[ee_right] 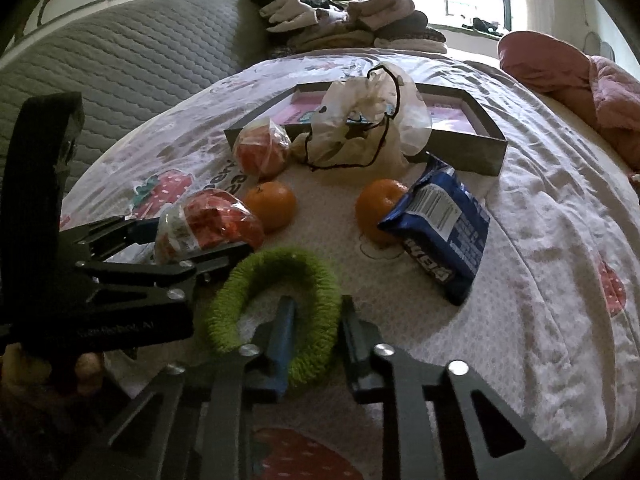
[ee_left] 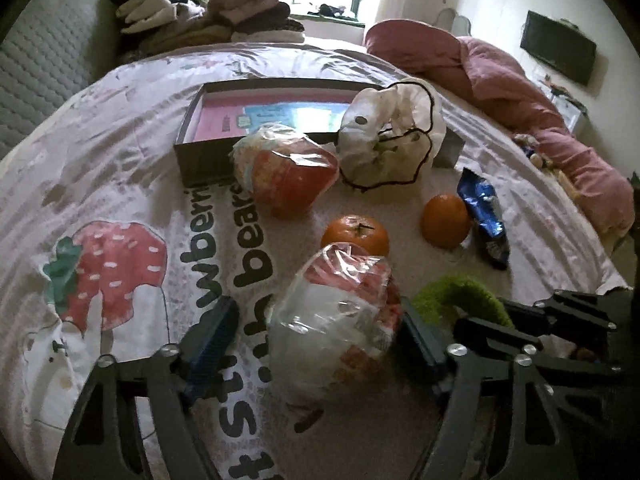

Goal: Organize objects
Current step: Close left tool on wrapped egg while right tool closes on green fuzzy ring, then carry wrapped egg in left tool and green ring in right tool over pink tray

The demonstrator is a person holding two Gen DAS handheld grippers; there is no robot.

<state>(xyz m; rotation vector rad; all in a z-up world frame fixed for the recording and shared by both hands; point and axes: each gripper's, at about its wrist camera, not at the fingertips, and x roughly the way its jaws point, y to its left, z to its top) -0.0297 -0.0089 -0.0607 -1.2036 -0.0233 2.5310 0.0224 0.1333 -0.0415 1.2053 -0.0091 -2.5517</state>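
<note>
On the bed, my left gripper (ee_left: 316,332) stands open around a red-and-white snack bag in clear plastic (ee_left: 340,316), one finger on each side; the bag also shows in the right wrist view (ee_right: 204,224). My right gripper (ee_right: 314,328) has its jaws on either side of one limb of a green fuzzy ring (ee_right: 276,300), narrowly open. Two oranges (ee_left: 356,232) (ee_left: 446,220), a blue snack packet (ee_right: 440,228), a second wrapped red snack (ee_left: 288,172) and a white drawstring pouch (ee_left: 392,136) lie in front of an open shallow box (ee_left: 200,156).
Folded clothes (ee_left: 208,16) are stacked at the bed's far end by the window. A pink quilt (ee_left: 520,92) lies along the right side. A grey quilted mattress (ee_right: 120,60) stands on the left. The bedsheet (ee_left: 120,260) has a strawberry print.
</note>
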